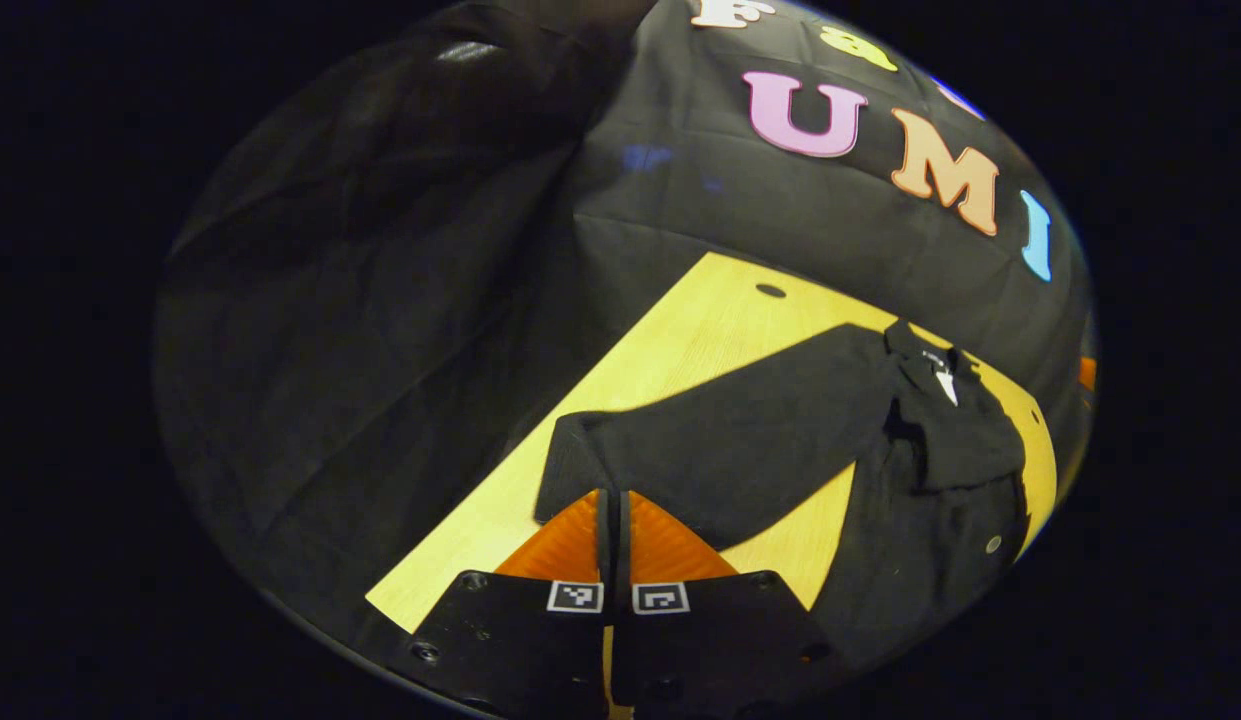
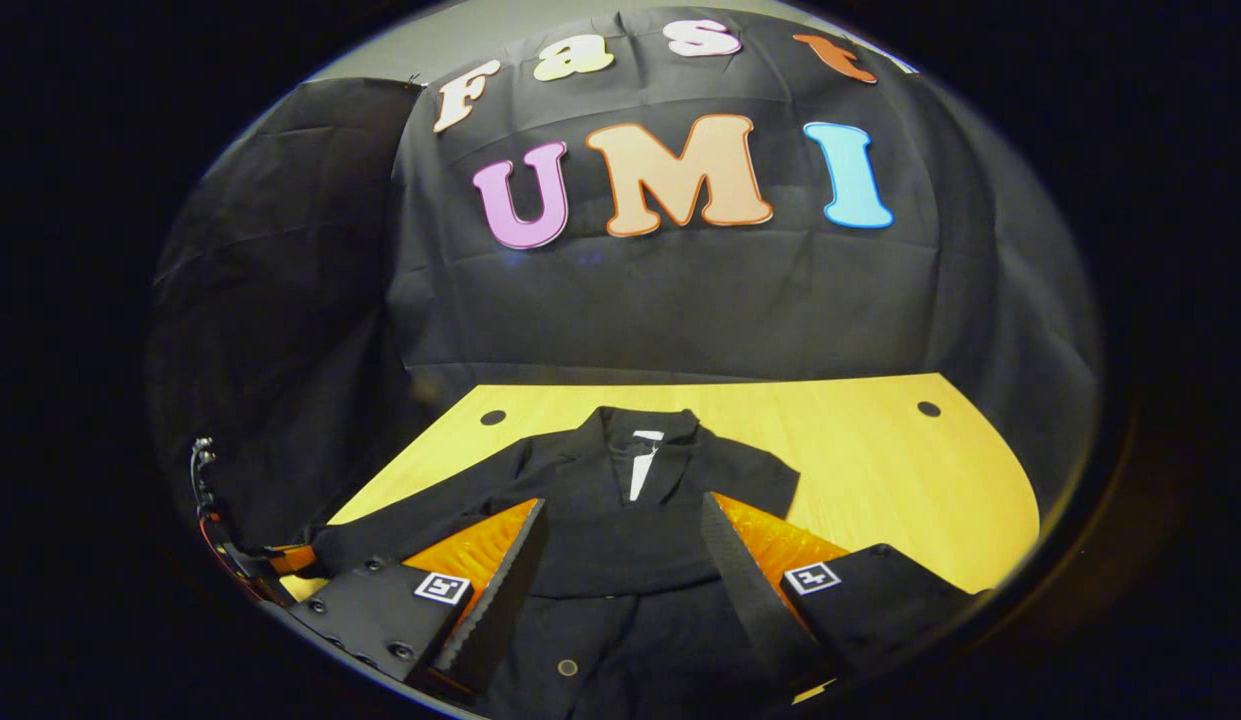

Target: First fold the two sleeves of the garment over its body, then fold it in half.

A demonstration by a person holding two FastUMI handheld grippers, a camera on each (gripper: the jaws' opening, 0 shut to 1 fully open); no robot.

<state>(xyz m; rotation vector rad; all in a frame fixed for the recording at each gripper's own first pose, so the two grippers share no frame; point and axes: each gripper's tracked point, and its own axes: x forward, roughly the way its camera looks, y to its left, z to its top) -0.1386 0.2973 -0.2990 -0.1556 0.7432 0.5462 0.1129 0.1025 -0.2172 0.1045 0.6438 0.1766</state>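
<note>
A black jacket (image 2: 620, 520) lies flat on the yellow wooden table (image 2: 880, 450), collar toward the booth wall and hem toward the near edge. A white neck label (image 2: 642, 470) shows inside the collar.

In the left gripper view, the left gripper (image 1: 615, 515) has its fingers drawn together with only a thin slit between them. The tips sit at the cuff end of the outstretched sleeve (image 1: 720, 440). Whether cloth is pinched between them cannot be told. The sleeve's long axis runs from the tips away and to the right, toward the jacket body (image 1: 940, 500). This sleeve is not yet folded.

In the right gripper view, the right gripper (image 2: 625, 515) stands wide, its fingers either side of the jacket's chest and holding nothing. It faces the collar head-on from the hem side. The other sleeve (image 2: 750, 475) appears short and close to the body, and its state is unclear.

Judgement: the step in hand is the first sleeve fold. The left gripper is the nearer tool. The move would carry the cuff along the sleeve's own axis, inward over the body. Risk: a shallow grip may let the cuff slip
</note>
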